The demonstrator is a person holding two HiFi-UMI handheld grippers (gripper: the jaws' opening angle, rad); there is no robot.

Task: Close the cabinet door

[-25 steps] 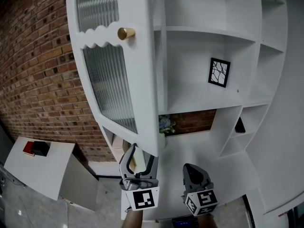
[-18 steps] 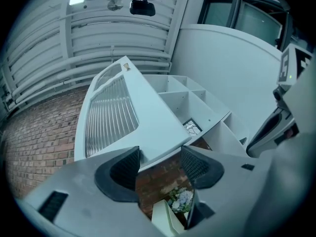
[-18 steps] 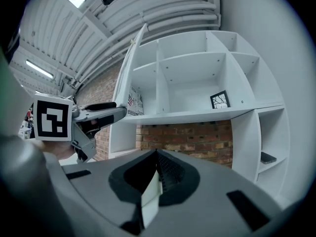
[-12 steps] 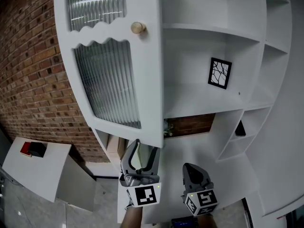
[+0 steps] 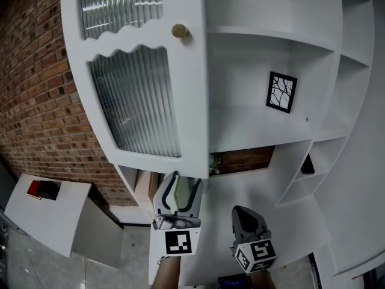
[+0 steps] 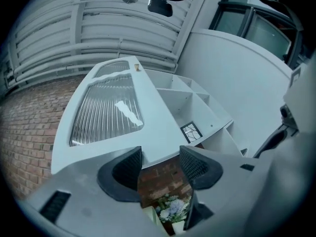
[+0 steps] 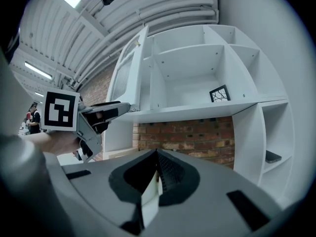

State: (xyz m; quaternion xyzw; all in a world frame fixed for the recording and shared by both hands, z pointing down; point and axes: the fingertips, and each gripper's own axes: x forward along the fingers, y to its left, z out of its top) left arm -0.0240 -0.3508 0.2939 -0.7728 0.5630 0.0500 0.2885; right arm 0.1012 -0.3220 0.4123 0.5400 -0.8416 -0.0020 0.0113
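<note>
The white cabinet door (image 5: 144,77) with ribbed glass and a gold knob (image 5: 179,31) stands partly open, swung out to the left of the open shelves (image 5: 252,125). My left gripper (image 5: 178,188) is open, its fingertips right at the door's lower edge. In the left gripper view the door (image 6: 108,112) fills the upper left and its bottom edge crosses just above the open left gripper (image 6: 160,164). Lower and to the right, my right gripper (image 5: 246,218) is shut on nothing, away from the door. The right gripper view shows the right gripper (image 7: 157,169) pressed shut, and the left gripper (image 7: 106,110) under the door (image 7: 131,73).
A framed black-and-white picture (image 5: 281,91) leans on the middle shelf. A small bunch of flowers (image 5: 215,163) sits below it against exposed brick. A dark flat object (image 5: 307,164) lies in a lower right cubby. A brick wall (image 5: 36,101) and a white table (image 5: 66,221) with a red-and-black item (image 5: 42,189) are at left.
The door has swung right, towards the shelves, its knob moving right. My left gripper has risen and followed the door's lower edge. The right gripper has stayed put.
</note>
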